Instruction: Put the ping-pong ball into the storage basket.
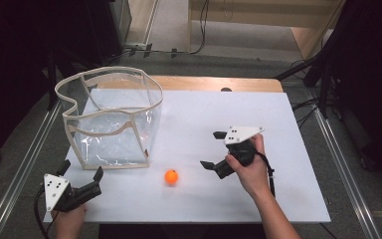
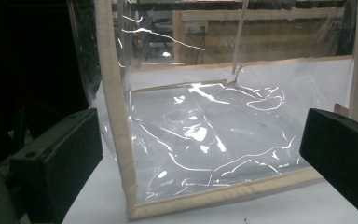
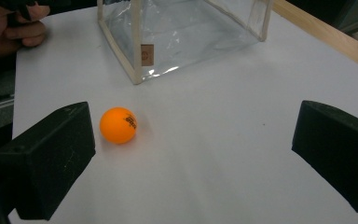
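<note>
A small orange ball [image 1: 171, 177] lies on the white table [image 1: 278, 189], near its front middle. A clear plastic bag with beige trim [image 1: 110, 119] stands upright and open-topped at the left; nothing shows inside it. My left gripper [image 1: 82, 169] is open at the table's front left corner, just short of the bag's near wall [image 2: 116, 116]; the left gripper view [image 2: 200, 140] looks into that wall. My right gripper [image 1: 211, 149] is open to the right of the ball, pointing left. In the right gripper view [image 3: 193, 135] the ball [image 3: 118, 125] rests close to the left jaw, untouched.
A wooden strip [image 1: 219, 83] runs along the table's far edge. Metal rails [image 1: 25, 164] flank both sides. Bare white surface lies between the bag [image 3: 135, 46] and my right gripper. The person's other hand [image 3: 18, 23] shows at the top left of the right gripper view.
</note>
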`<state>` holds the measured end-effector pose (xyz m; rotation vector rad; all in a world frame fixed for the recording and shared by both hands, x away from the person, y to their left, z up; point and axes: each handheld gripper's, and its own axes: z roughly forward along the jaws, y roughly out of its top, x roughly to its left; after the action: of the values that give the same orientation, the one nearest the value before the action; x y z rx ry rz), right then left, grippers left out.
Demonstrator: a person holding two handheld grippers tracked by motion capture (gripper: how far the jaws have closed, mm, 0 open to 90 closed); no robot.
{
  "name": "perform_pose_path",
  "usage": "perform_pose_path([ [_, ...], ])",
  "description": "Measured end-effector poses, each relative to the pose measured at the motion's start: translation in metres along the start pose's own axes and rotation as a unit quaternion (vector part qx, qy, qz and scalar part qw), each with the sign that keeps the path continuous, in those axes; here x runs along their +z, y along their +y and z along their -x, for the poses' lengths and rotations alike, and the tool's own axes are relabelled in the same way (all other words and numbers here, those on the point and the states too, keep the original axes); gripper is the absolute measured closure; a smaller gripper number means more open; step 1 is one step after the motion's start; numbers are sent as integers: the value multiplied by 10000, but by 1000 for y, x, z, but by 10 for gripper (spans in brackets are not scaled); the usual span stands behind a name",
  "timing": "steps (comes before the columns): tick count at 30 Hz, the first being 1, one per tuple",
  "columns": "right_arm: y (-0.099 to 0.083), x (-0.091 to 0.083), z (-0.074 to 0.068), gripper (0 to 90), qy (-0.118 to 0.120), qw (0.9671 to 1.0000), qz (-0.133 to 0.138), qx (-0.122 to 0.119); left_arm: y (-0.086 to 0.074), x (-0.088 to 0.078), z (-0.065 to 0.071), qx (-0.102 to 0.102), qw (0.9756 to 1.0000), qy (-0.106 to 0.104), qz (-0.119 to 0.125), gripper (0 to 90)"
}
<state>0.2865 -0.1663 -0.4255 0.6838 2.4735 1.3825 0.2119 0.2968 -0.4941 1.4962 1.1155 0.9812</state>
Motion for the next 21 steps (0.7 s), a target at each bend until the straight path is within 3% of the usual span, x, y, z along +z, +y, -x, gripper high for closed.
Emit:
perform_pose_path([
  [10,12,24,-9,0,329,9989,-295,-163,0,0,1,6,10000,53,3,0],
  [21,16,36,-17,0,468,9976,-439,-274,0,0,0,4,10000,49,4,0],
])
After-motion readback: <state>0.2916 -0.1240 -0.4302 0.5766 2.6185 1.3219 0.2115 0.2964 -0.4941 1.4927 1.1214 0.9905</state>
